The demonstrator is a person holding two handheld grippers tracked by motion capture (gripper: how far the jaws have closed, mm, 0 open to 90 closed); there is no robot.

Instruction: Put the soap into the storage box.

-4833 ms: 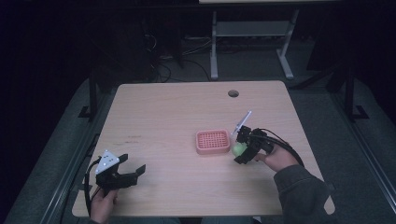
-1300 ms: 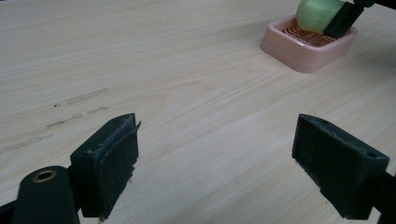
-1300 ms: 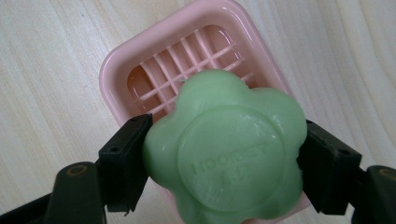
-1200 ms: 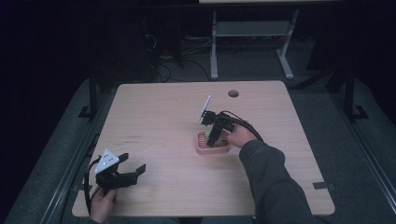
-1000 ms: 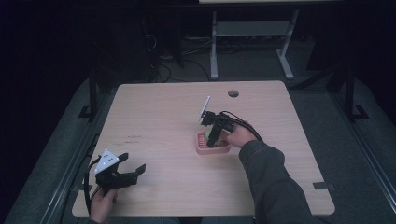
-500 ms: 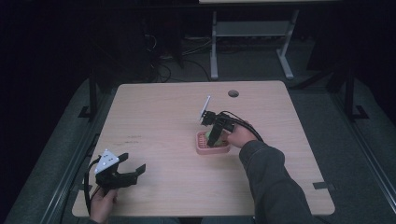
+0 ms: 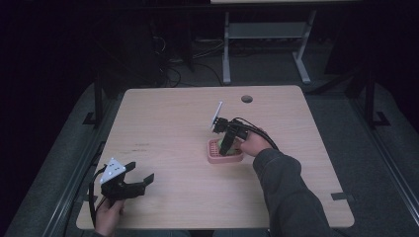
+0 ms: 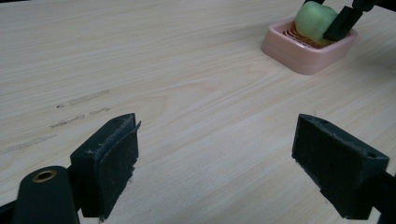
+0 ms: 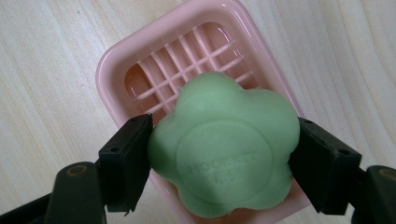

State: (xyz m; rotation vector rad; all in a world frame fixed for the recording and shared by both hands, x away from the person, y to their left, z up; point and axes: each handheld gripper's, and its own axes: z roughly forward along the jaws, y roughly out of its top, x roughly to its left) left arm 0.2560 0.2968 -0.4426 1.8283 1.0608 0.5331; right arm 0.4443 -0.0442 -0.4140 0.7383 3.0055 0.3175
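A pink soap dish point(image 7: 217, 157) with a slatted bottom point(image 9: 187, 51) sits near the middle of the wooden table point(image 7: 173, 123). My right gripper point(image 9: 219, 154) points down into it, shut on a green flower-shaped soap point(image 9: 224, 144); the soap point(image 8: 314, 22) hangs just over the dish point(image 8: 299, 51) grid, and I cannot tell whether it touches. My left gripper point(image 7: 132, 183) rests near the table's front left corner, open, with nothing between its jaws point(image 8: 215, 163).
A round cable hole point(image 7: 246, 98) lies in the table's far edge. Behind the table stand a grey metal frame point(image 7: 262, 34) and cables on the dark floor. Faint scuff marks point(image 8: 79, 100) show on the wood ahead of the left gripper.
The right gripper carried the green soap from the right of the dish to over it about five seconds ago; in the last second it has held still. The left gripper has not moved.
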